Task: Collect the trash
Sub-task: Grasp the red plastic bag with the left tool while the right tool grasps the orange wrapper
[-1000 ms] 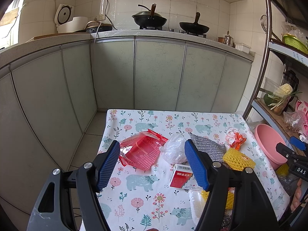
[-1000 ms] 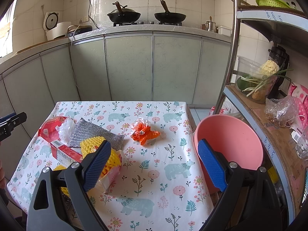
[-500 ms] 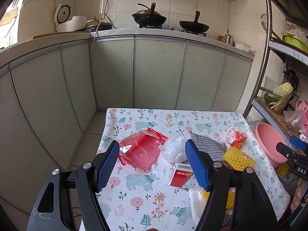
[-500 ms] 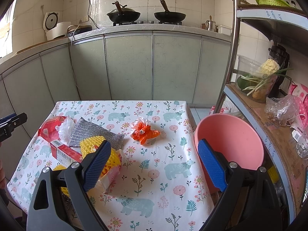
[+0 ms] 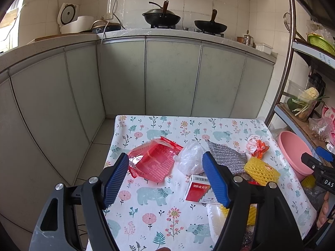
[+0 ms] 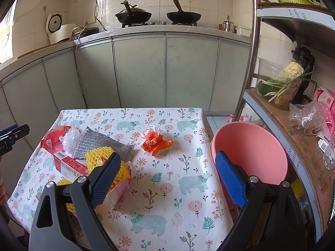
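Observation:
Trash lies on a floral tablecloth (image 5: 146, 196) (image 6: 171, 179): a red plastic tray wrapper (image 5: 152, 163) (image 6: 52, 140), a crumpled clear bag (image 5: 190, 159) (image 6: 70, 139), a silver scouring pad (image 5: 228, 156) (image 6: 100, 144), a red and white box (image 5: 199, 190) (image 6: 70, 166), yellow foam netting (image 5: 261, 170) (image 6: 100, 159) and an orange wrapper (image 5: 256, 146) (image 6: 156, 142). A pink basin (image 6: 249, 152) (image 5: 293, 152) sits off the table's right edge. My left gripper (image 5: 165, 177) hangs open above the wrapper and bag. My right gripper (image 6: 167, 177) is open over bare cloth.
Grey-green cabinets (image 6: 142, 73) close off the far side and the left. A counter holds two woks (image 6: 134, 15) and a rice cooker (image 6: 58, 29). A metal shelf rack (image 6: 251, 52) with vegetables and bags stands at the right. Floor shows left of the table (image 5: 94, 159).

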Action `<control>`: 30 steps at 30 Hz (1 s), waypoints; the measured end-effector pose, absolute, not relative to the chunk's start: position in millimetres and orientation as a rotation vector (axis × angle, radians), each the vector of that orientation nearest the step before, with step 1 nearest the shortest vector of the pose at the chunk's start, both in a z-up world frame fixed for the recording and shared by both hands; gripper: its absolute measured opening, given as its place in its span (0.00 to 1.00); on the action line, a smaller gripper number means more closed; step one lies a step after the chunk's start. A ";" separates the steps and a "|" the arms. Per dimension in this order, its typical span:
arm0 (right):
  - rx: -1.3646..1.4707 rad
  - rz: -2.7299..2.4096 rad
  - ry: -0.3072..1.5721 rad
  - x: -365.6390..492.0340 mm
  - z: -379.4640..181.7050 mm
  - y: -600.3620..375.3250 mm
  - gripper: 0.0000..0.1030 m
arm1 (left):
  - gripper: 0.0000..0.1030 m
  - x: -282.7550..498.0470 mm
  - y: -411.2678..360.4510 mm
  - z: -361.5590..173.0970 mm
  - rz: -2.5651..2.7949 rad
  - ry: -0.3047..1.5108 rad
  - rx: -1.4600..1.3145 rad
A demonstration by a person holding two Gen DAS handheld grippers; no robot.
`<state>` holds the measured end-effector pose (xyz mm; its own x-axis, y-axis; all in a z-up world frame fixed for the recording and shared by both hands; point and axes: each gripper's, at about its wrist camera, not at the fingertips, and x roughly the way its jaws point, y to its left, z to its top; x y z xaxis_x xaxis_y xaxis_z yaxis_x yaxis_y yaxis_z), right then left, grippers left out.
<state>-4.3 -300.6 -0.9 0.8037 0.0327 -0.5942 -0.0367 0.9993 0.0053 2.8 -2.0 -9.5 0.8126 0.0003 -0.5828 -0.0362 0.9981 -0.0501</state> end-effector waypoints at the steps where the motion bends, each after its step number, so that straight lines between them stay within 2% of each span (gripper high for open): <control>1: -0.003 0.037 0.638 -3.0 -3.6 -302.3 0.90 | 0.69 3.4 -2.2 -10.2 0.020 0.624 -0.058; 12: 0.017 0.034 0.655 1.7 -15.0 -309.0 0.90 | 0.69 7.3 -2.2 -15.9 0.000 0.641 -0.045; 30: 0.039 0.070 0.677 14.7 -27.8 -317.5 0.90 | 0.69 27.4 43.1 -45.9 0.027 0.738 -0.072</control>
<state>14.7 -317.5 -27.8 0.7772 0.0772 -0.6244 -0.0515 0.9969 0.0591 27.4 43.1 -45.9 0.7397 -0.0012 -0.6730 -0.0498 0.9972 -0.0565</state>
